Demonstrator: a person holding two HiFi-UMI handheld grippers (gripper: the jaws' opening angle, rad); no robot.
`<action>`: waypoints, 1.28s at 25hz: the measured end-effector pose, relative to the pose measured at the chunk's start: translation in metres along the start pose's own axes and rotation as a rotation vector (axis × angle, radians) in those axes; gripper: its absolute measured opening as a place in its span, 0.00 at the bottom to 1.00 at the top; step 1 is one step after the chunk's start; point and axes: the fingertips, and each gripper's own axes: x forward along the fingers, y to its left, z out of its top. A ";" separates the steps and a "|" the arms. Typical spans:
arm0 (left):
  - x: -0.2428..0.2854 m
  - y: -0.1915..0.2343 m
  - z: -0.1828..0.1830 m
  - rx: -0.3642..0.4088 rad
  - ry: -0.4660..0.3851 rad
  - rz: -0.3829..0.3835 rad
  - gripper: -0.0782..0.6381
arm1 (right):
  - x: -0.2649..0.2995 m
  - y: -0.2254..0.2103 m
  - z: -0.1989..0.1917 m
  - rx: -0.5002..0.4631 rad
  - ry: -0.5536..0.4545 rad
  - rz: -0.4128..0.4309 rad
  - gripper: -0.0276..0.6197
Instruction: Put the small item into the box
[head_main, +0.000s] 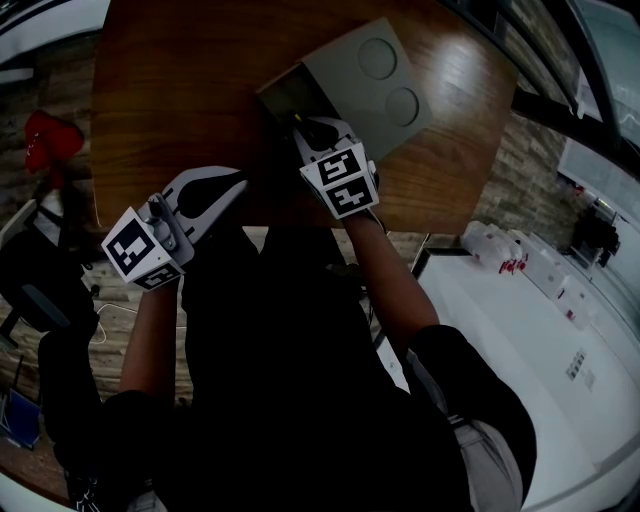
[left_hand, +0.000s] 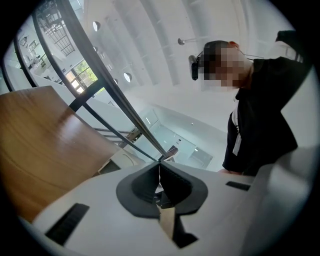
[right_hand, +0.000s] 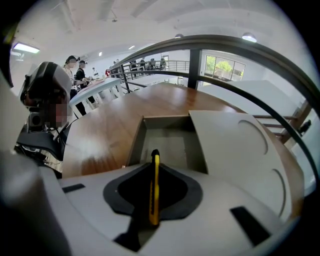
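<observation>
A grey box (head_main: 277, 95) stands open on the wooden table (head_main: 180, 90), its lid (head_main: 380, 75) with two round marks folded back to the right. My right gripper (head_main: 306, 124) hovers at the box's near edge, shut on a thin yellow item with a black tip (right_hand: 154, 195). In the right gripper view the box's hollow (right_hand: 137, 142) lies just ahead of the right gripper (right_hand: 155, 161), and the lid (right_hand: 240, 150) is at the right. My left gripper (head_main: 232, 188) is shut and empty near the table's front edge. In its own view the left gripper (left_hand: 160, 174) points upward.
The table's front edge runs just behind both grippers. A red object (head_main: 50, 135) sits on the floor at the left. White counters (head_main: 530, 280) stand at the right. A dark railing (left_hand: 115, 95) crosses behind the table, and a person in black (left_hand: 260, 110) stands close.
</observation>
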 end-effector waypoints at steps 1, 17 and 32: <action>0.000 0.000 -0.001 -0.005 0.000 0.000 0.13 | 0.001 0.000 -0.001 0.001 0.004 0.002 0.14; 0.003 0.005 -0.007 -0.016 -0.014 0.000 0.13 | 0.004 -0.002 -0.004 0.013 0.009 0.009 0.14; 0.008 0.001 -0.001 0.009 -0.008 0.000 0.13 | -0.014 -0.003 0.013 -0.005 -0.049 -0.002 0.18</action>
